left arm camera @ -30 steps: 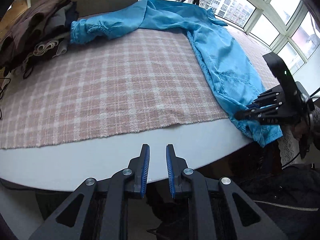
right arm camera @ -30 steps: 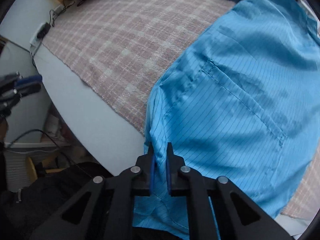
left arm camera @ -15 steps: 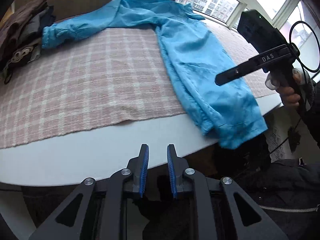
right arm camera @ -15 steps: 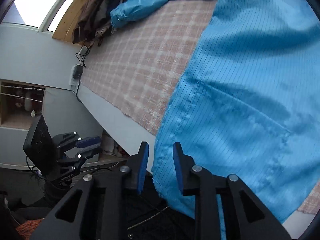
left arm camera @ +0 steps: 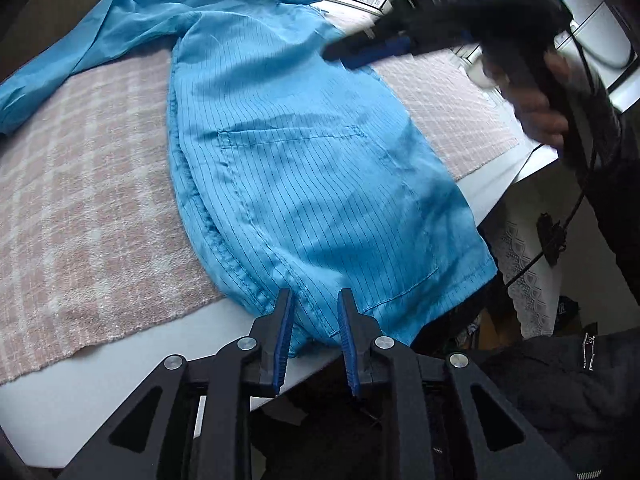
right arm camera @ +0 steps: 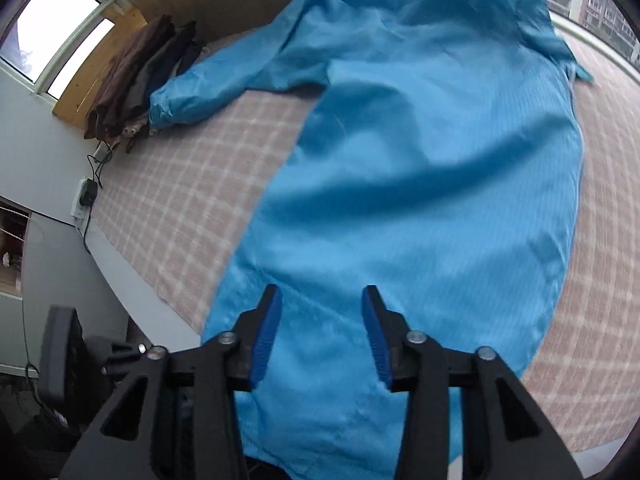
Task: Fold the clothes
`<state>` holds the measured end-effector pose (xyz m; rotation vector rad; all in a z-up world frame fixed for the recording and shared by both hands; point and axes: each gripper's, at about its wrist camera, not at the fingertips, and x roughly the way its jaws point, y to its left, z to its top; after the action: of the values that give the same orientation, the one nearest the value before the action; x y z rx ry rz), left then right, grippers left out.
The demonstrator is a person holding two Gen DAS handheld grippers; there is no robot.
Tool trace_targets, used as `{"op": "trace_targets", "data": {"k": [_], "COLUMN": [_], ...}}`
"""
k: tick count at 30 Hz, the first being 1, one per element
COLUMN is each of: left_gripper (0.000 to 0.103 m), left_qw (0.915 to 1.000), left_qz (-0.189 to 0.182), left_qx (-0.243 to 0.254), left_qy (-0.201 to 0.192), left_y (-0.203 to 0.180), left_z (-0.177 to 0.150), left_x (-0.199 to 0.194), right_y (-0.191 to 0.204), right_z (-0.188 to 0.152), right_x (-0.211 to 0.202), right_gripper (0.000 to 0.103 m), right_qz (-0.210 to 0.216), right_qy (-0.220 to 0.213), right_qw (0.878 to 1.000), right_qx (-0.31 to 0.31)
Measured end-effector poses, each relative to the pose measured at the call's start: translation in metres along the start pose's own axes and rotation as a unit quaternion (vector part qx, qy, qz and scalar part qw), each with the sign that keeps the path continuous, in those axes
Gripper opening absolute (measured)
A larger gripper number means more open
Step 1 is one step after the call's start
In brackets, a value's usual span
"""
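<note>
1. Left wrist view: a blue coat (left arm camera: pixel 304 168) is seen spread lengthwise on a checked cloth (left arm camera: pixel 80 200), its hem hanging over the white table (left arm camera: pixel 120 380) edge. No fold is made yet; nearly all of the task is judged left. The left gripper (left arm camera: pixel 314 308) is pointed steeply down at the hem, jaws opening, hem fabric lying between them but not pinched. The right gripper (left arm camera: pixel 372 50) is held above the coat by a hand (left arm camera: pixel 536 108).

2. Right wrist view: the right gripper (right arm camera: pixel 322 328) is poised over the coat (right arm camera: pixel 420 180), jaws opening, nothing gripped. One sleeve (right arm camera: pixel 224 84) is stretched toward a pile of dark clothes (right arm camera: pixel 136 72).
</note>
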<state>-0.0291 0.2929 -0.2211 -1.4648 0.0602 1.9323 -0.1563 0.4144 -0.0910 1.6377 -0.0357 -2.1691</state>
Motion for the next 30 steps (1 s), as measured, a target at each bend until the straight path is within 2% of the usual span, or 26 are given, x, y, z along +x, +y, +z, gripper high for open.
{"op": "trace_targets", "data": {"k": [3,4,6,8,10,12,13,14,15,19,22,23,24,25,27,30], "left_gripper": [0.022,0.024,0.025,0.025,0.025,0.028,0.028,0.028,0.028,0.032,0.032,0.032,0.032,0.032,0.032,0.032], "left_qw": [1.0,0.9999,0.9999,0.9998,0.9997,0.9997,0.9997,0.9997,0.9997,0.9997,0.9996,0.9995,0.9993,0.9991,0.9986,0.9985], "left_qz": [0.006,0.006,0.001,0.0,-0.002,-0.005,-0.006,-0.007,-0.008,-0.016,-0.015,-0.015,-0.015,-0.016,-0.013,-0.005], "left_qx": [-0.001,-0.004,-0.012,-0.018,-0.02,-0.02,-0.018,-0.017,-0.016,-0.015,-0.021,-0.026,-0.033,-0.04,-0.05,-0.052], "left_qy": [0.007,0.008,0.009,0.011,0.013,0.014,0.014,0.014,0.014,0.014,0.01,0.007,0.002,-0.003,-0.012,-0.017], "left_y": [0.001,0.003,0.007,0.011,0.012,0.013,0.014,0.014,0.014,0.016,0.019,0.021,0.024,0.027,0.033,0.043], "left_z": [-0.003,-0.004,-0.006,-0.007,-0.009,-0.011,-0.011,-0.012,-0.013,-0.014,-0.016,-0.017,-0.019,-0.02,-0.026,-0.034], "left_x": [0.005,0.006,0.007,0.009,0.012,0.014,0.014,0.014,0.015,0.013,0.007,0.002,-0.004,-0.011,-0.027,-0.048], "right_y": [0.026,0.034,0.048,0.057,0.061,0.058,0.052,0.045,0.037,0.011,-0.015,-0.019,-0.017,-0.016,-0.013,-0.005], "right_z": [0.059,0.077,0.108,0.129,0.142,0.152,0.156,0.159,0.163,0.182,0.192,0.193,0.189,0.185,0.176,0.143], "right_x": [0.016,0.027,0.053,0.081,0.104,0.121,0.124,0.126,0.125,0.104,0.096,0.097,0.098,0.098,0.095,0.043], "right_gripper": [0.055,0.055,0.055,0.055,0.055,0.052,0.045,0.015,0.002,0.002,0.002,0.007,0.018,0.022,0.024,0.024], "right_qz": [-0.082,-0.105,-0.133,-0.185,-0.248,-0.271,-0.252,-0.232,-0.209,-0.172,-0.117,-0.107,-0.107,-0.106,-0.104,-0.073], "right_qy": [-0.037,-0.036,-0.007,0.024,0.038,0.05,0.06,0.07,0.08,0.053,0.027,0.026,0.033,0.041,0.051,0.013], "right_qw": [0.995,0.992,0.987,0.974,0.953,0.943,0.949,0.956,0.964,0.978,0.992,0.994,0.993,0.993,0.992,0.996], "right_qx": [-0.046,-0.059,-0.092,-0.13,-0.173,-0.187,-0.177,-0.165,-0.146,-0.102,-0.035,-0.028,-0.033,-0.037,-0.048,-0.051]}}
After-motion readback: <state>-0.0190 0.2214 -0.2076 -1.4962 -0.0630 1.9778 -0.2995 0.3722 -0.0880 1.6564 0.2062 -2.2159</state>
